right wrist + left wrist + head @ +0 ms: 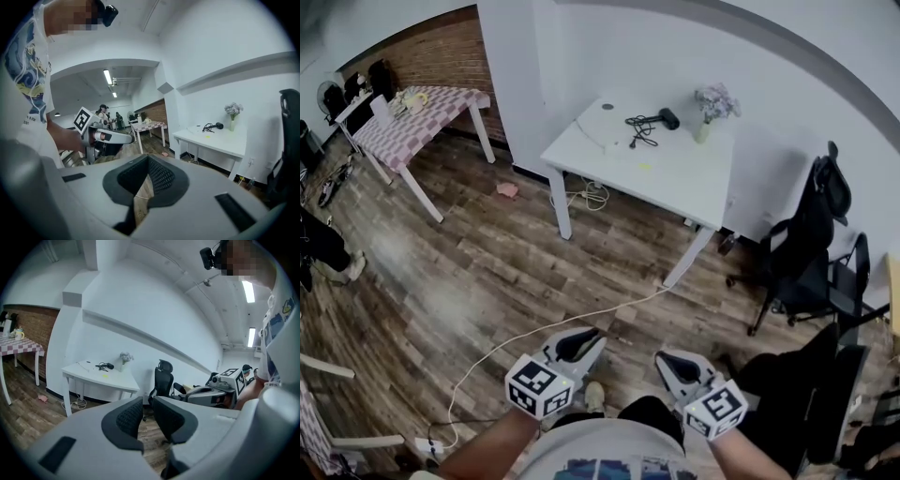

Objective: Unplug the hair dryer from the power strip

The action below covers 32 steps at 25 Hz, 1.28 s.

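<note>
In the head view, the left gripper [584, 339] and the right gripper [677, 364] are low by the person's body, above the wood floor. Both are well apart from the white table [675, 178], where the hair dryer [667, 118] lies beside its coiled black cord. In the left gripper view, the jaws stand slightly apart with nothing between them. In the right gripper view, the jaw tips meet and hold nothing, and the hair dryer lies on the distant table.
</note>
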Each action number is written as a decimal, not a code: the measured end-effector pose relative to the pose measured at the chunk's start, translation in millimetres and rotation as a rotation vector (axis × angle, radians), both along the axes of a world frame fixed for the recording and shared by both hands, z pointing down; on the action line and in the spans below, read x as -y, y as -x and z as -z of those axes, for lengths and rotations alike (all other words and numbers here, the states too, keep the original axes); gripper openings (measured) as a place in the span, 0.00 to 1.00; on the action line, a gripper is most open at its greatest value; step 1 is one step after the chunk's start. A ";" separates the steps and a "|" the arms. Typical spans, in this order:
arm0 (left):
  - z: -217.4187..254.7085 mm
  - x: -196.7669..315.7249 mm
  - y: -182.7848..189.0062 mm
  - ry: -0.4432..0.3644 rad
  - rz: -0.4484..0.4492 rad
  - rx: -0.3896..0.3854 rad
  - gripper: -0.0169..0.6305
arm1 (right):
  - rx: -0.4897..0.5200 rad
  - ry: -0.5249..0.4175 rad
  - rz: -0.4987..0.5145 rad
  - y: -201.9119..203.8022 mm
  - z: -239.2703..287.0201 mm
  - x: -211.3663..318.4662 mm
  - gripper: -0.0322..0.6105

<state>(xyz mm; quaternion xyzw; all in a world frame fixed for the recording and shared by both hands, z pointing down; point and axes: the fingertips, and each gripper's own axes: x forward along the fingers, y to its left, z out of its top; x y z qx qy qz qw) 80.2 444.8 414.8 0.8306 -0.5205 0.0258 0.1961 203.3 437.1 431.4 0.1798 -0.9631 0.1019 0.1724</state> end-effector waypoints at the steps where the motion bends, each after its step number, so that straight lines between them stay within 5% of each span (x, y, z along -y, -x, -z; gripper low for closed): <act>1: 1.4 6.5 7.4 -0.001 0.005 -0.006 0.12 | 0.003 0.002 -0.003 7.7 0.9 4.3 0.05; 12: -3.7 97.4 54.4 0.001 0.037 -0.003 0.16 | 0.025 -0.020 0.049 63.9 -10.4 89.3 0.05; 32: -9.9 383.7 93.8 0.059 0.145 0.064 0.27 | 0.061 -0.016 0.124 96.7 -21.9 373.1 0.05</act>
